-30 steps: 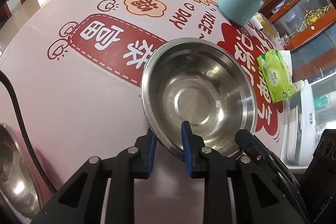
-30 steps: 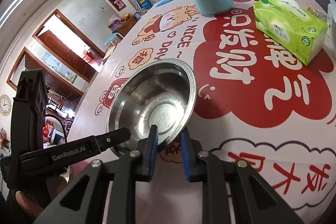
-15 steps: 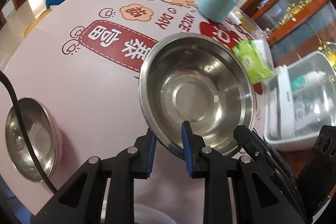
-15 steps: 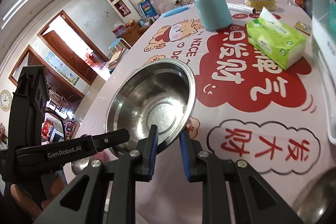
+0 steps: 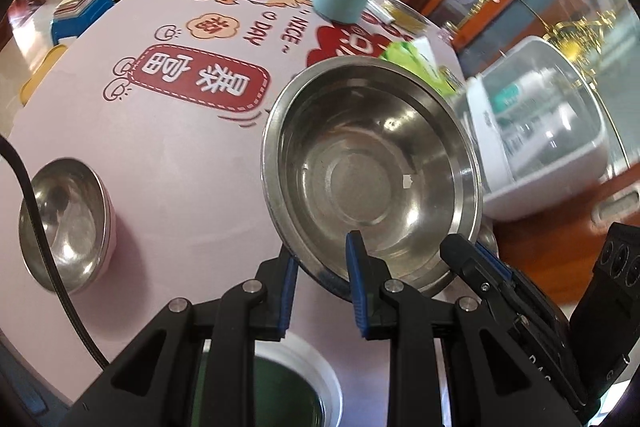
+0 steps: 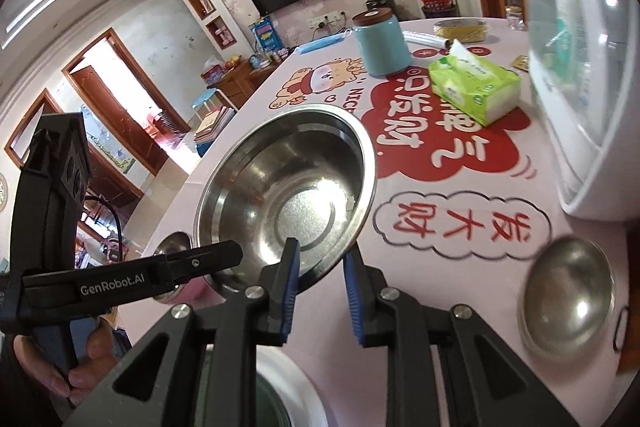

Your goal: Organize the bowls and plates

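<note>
You hold one stainless steel bowl [image 5: 372,167] with both tools, lifted clear above the bench [image 5: 168,155]. Your left tool [image 5: 322,279] is pinched narrow on the near rim, one blue pad inside the bowl and the other outside under the wall. Your right tool [image 6: 320,277] grips the same bowl [image 6: 284,199] the same way, a little further right along the near rim, and its black finger shows at the bowl's right edge in the left wrist view.

The bowl is round, so it has no long axis to speak of. Its mouth faces up and tips back toward you, with the far rim raised higher than the gripped near rim. The flat base circle is plainly visible inside, with a small white speck on it.

On the bench to the left sits a second steel bowl [image 5: 64,223], upright and well apart from the one you carry. To the right in the right wrist view, a domed steel bowl [image 6: 568,295] rests mouth down on the bench. A white-rimmed dish [image 5: 304,371] lies just below your tools, near the bench edge. Far beyond the bowl stand a teal canister [image 6: 380,43] and a green tissue pack [image 6: 476,87], with a white covered rack [image 6: 580,75] at the right.
</note>
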Available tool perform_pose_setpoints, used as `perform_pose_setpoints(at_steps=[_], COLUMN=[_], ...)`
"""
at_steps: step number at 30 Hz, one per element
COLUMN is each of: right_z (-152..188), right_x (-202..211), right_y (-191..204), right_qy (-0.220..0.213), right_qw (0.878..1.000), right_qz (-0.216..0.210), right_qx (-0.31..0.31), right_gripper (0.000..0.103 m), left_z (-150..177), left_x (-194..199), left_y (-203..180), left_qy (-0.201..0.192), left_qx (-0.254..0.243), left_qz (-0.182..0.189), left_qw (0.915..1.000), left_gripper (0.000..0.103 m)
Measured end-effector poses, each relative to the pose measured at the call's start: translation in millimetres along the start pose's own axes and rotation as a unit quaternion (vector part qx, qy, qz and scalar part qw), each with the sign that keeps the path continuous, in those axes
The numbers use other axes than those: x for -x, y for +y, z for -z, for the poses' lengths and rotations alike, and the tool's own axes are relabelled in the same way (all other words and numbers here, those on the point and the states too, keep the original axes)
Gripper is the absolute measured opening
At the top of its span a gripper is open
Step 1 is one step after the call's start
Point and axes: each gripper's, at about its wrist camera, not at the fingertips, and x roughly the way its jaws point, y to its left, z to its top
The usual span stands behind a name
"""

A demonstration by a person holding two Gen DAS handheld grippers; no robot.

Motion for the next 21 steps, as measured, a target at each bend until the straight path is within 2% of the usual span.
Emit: perform_pose_setpoints(at_steps=[5,11,21], right_z=[28.1,66.3,133.9], right_x=[22.3,43.5,72.5], right_y=[4.2,6.4,-4.6], right_qy=[-0.009,-0.024,-0.042], right_qw=[0.999,0.997,0.985], right_qz=[0.016,0.037,0.086], right_qx=[-0.026,-0.065,-0.145], right_gripper=[0.022,0.022,0.023], left_z=[21.6,49.5,99.0], left_x=[11.3,13.0,0.1], left_y=[-7.8,-9.9,-27.4], left_qy=[0.008,0.039,0.091], left_qx=[-0.036,-0.074,-0.151], left_qz=[0.012,0.038,0.078], left_qw=[0.9992,0.9958,0.9813], left_gripper=[0.022,0.022,0.022])
